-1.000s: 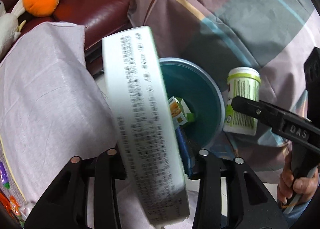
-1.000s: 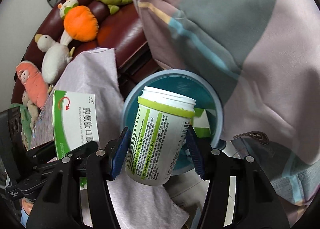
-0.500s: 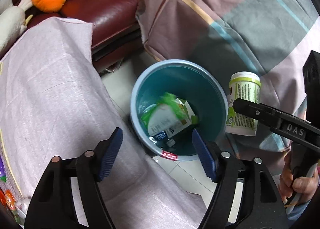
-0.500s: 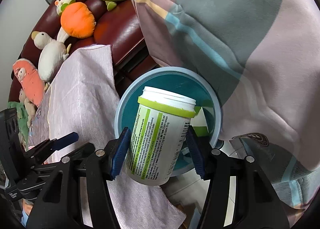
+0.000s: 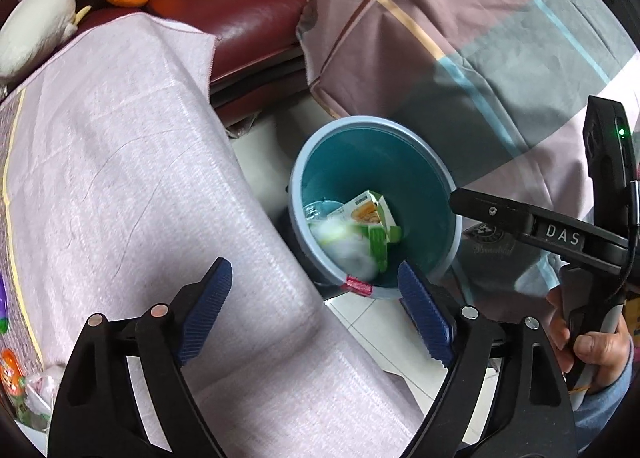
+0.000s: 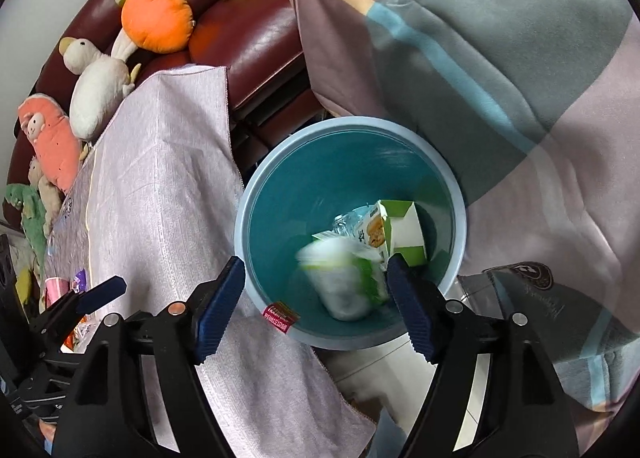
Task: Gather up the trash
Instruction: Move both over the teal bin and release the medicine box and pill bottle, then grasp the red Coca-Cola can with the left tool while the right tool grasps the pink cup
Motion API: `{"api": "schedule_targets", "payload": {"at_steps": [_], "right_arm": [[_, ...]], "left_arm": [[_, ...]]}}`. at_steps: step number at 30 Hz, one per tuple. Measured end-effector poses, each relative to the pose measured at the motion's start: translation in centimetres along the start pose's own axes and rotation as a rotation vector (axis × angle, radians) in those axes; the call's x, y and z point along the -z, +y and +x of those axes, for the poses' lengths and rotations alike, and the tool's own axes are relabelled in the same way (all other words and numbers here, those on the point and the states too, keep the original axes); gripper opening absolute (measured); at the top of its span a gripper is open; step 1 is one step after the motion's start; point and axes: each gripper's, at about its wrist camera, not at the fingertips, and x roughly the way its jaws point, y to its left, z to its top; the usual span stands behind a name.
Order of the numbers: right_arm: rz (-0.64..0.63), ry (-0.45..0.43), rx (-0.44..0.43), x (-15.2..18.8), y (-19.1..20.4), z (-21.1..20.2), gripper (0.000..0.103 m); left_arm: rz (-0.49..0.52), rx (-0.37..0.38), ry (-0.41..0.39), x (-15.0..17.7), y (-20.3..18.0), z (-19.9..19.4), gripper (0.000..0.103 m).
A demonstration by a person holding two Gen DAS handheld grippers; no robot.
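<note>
From the left wrist view, the left gripper (image 5: 316, 298) stood spread wide and empty above the edge of a lilac cloth (image 5: 132, 162) draped over a table. Past its tips the blue bin (image 5: 424, 154) sat on the tiled floor, hemmed between the cloth and a striped quilt (image 5: 480, 34). Inside lay a green-and-white carton (image 5: 372, 214) and a blurred white-and-green canister (image 5: 344, 246). The right gripper (image 5: 460, 198) reached over the bin's rim from the right.

From the right wrist view, the right gripper (image 6: 316, 290) was spread apart, holding nothing, directly over the bin (image 6: 280, 162). The canister (image 6: 340, 278) lay blurred inside, beside the carton (image 6: 400, 230). Plush toys (image 6: 156, 18) lined the maroon sofa (image 6: 248, 34) behind
</note>
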Motion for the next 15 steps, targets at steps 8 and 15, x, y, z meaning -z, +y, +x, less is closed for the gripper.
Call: {"api": "schedule_targets", "payload": {"at_steps": [8, 15], "right_arm": [[-0.039, 0.006, 0.031, 0.8, 2.6, -1.0, 0.076], [-0.124, 0.016, 0.024, 2.2, 7.7, -1.7, 0.076]], "left_arm": [[-0.045, 0.007, -0.034, 1.6, 2.5, -2.6, 0.086], [-0.102, -0.019, -0.09, 4.3, 6.6, -6.5, 0.086]]}}
